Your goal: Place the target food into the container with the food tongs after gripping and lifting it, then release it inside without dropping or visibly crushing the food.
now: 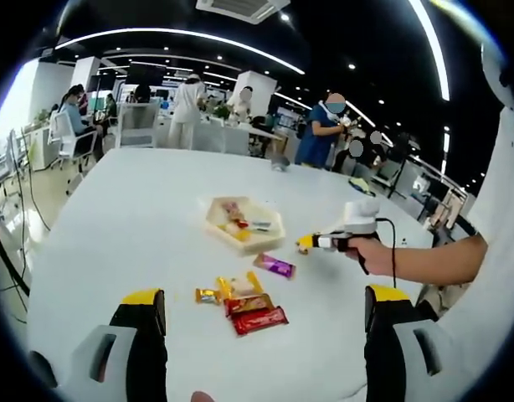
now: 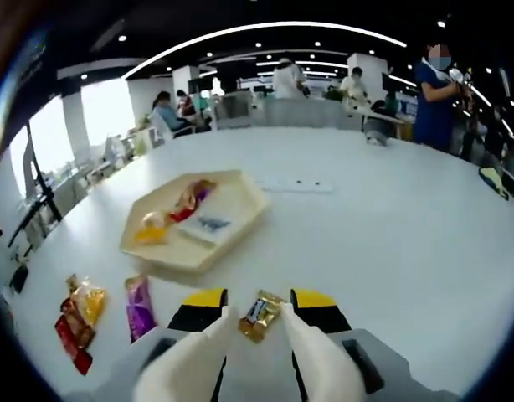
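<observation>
Seemingly mid-carry, the right claw (image 2: 261,322) is pinching a small gold-wrapped candy (image 2: 261,316) between its white tong tips, lifted off the white table (image 2: 391,226). The candy looks light, and its foil wrapper is probably slick and crinkly, so a gentle pinch across the wrapper's middle should hold it without crushing what is inside. At about eleven o'clock from the claw in the right gripper view lies the pale hexagonal tray (image 2: 240,219), already holding a few sweets and standing well apart from the claw. More wrapped candies (image 2: 81,318) lie at nine o'clock. The left claw (image 1: 261,314) stands spread wide and empty, hovering above the table over loose candies (image 1: 244,306).
</observation>
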Available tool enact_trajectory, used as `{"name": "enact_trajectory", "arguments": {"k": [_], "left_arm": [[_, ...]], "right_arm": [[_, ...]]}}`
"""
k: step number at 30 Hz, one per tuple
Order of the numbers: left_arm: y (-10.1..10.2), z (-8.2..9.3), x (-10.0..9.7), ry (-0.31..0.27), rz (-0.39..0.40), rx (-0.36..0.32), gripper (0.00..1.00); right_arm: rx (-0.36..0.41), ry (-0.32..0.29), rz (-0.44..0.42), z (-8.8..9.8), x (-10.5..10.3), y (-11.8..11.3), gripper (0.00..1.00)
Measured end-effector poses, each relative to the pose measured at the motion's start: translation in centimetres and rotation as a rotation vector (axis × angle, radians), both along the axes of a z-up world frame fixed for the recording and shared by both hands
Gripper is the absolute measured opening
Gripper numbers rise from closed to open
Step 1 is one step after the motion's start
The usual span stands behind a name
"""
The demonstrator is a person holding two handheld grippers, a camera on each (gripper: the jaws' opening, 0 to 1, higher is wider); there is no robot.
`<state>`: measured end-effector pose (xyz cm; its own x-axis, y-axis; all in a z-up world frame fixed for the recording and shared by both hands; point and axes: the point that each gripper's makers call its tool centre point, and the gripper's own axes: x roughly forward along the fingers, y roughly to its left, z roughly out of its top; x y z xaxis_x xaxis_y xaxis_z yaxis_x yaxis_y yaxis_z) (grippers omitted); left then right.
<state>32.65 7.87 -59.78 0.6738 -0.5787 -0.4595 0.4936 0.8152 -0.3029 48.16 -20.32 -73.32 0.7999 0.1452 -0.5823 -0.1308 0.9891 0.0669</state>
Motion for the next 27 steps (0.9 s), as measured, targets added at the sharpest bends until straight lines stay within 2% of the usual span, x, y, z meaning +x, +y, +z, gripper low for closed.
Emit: {"name": "enact_trajectory", "arguments": {"k": [7, 14, 16, 17, 19, 20, 22, 23, 27], "left_arm": [[0.6, 0.1, 0.1, 0.001, 0.01, 0.009, 0.99], [0.8, -0.1, -0.1, 0.007, 0.018, 0.016, 0.99], [0.8, -0.1, -0.1, 0.008, 0.017, 0.017, 0.99], [0.8, -0.1, -0.1, 0.007, 0.018, 0.017, 0.99], [0.9, 0.0, 0.0, 0.006, 0.022, 0.014, 0.99], [0.9, 0.0, 0.0, 0.006, 0.022, 0.014, 0.99], [0.8, 0.1, 0.0, 0.005, 0.02, 0.016, 0.99], [0.8, 0.1, 0.0, 0.003, 0.019, 0.017, 0.99], [0.3, 0.6, 0.1, -0.013, 0.014, 0.011, 0.99]], "right_arm": [[0.018, -0.007, 0.002, -0.2, 0.4, 0.5, 0.28], [-0.012, 0.002, 0.05, -0.4, 0.4, 0.8, 0.21], [0.003, 0.004, 0.053, -0.5, 0.2, 0.9, 0.2], [-0.026, -0.009, 0.08, -0.4, 0.2, 0.9, 0.19], [-0.017, -0.001, 0.097, -0.4, 0.1, 1.2, 0.19], [-0.047, -0.02, 0.108, -0.2, 0.2, 1.0, 0.19], [-0.037, -0.013, 0.113, 0.1, 0.1, 1.0, 0.2], [-0.048, -0.035, 0.118, 0.6, 0.1, 0.9, 0.2], [-0.043, -0.039, 0.128, 1.0, -0.2, 0.9, 0.2]]}}
